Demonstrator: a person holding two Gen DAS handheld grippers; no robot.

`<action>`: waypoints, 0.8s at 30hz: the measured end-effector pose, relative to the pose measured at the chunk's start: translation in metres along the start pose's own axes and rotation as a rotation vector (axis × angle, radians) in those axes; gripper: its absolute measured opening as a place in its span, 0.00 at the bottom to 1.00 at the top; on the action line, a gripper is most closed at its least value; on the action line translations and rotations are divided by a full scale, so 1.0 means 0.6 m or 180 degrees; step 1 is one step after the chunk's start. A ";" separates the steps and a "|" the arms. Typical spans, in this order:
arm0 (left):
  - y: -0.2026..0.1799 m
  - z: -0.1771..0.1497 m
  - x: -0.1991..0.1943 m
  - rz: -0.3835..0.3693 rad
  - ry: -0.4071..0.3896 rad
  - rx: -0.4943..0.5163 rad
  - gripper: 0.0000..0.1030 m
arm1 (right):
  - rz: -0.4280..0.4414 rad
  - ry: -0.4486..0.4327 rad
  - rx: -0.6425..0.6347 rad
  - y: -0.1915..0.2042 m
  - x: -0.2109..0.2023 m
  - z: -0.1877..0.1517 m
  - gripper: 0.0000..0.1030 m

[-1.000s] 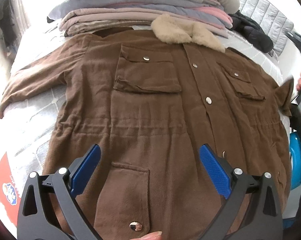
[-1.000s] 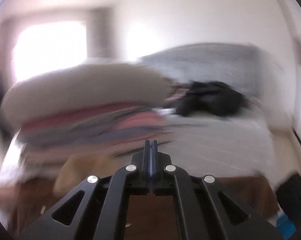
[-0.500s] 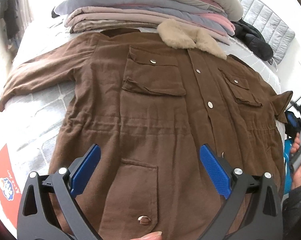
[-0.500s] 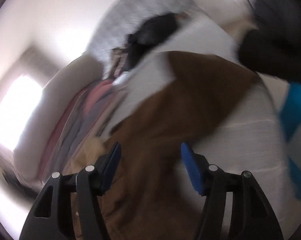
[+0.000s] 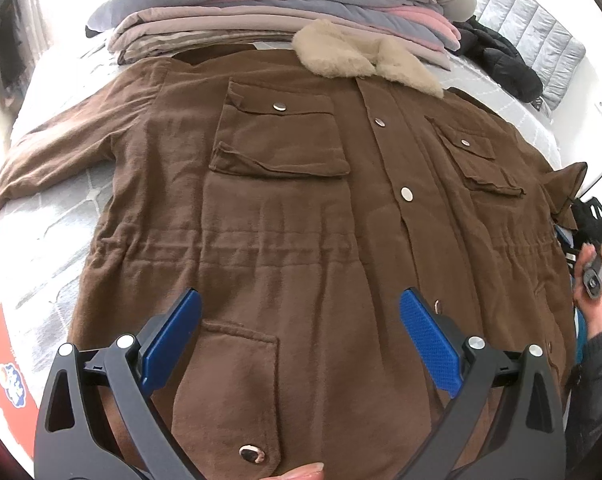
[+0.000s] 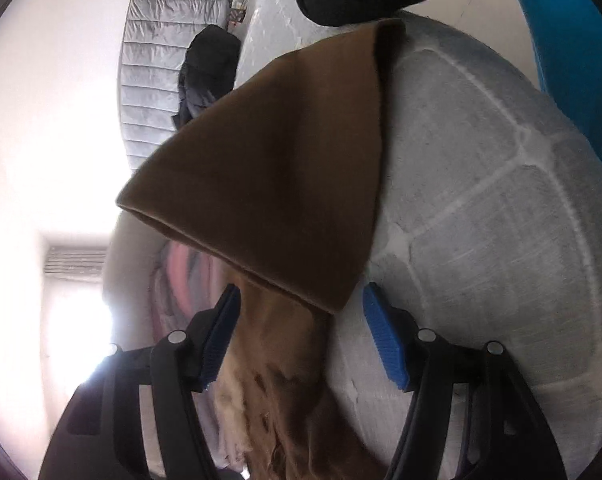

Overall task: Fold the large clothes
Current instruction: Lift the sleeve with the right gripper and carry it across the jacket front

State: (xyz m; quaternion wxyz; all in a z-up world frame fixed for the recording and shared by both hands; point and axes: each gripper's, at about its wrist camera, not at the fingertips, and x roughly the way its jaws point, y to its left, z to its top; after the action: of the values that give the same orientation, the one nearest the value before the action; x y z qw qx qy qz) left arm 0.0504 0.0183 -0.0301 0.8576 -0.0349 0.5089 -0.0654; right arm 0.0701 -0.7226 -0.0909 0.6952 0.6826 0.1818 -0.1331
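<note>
— What's worrying you here?

— The right gripper (image 6: pixel 301 332) is sitting with its fingers spread around the sleeve cuff (image 6: pixel 269 184), gripping nothing. If it's closing on one layer only, the sleeve is likely slipping out mid-fold.

— And the other one?

— The left gripper (image 5: pixel 297 336) is hovering spread wide over the hem, holding nothing.

— How's the brown coat (image 5: pixel 301 208) looking?

— It's lying flat, front up and snapped shut, on the grey bed (image 5: pixel 49 240), fleece collar (image 5: pixel 365 60) touching the stack of folded clothes (image 5: pixel 285 4).

Daylight from a blown-out window (image 6: pixel 75 308) washes the walls white; both views are sharp, fisheye-bent at the edges.
</note>
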 end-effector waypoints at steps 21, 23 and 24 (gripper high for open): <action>0.004 0.000 -0.009 -0.0019 -0.0020 -0.0026 0.93 | 0.0663 -0.0565 0.0170 -0.019 -0.043 0.025 0.19; 0.005 -0.001 -0.009 -0.0023 -0.0023 -0.0017 0.93 | 0.0572 -0.0621 -0.0107 0.007 -0.063 0.021 0.18; 0.004 -0.001 -0.009 -0.0028 -0.0021 -0.0016 0.93 | 0.0547 -0.0647 -0.0208 0.018 -0.074 0.021 0.18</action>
State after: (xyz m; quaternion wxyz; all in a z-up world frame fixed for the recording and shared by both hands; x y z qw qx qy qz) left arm 0.0476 0.0217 -0.0261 0.8589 -0.0395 0.5061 -0.0677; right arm 0.0354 -0.7374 -0.0619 0.7407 0.6557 0.0555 -0.1356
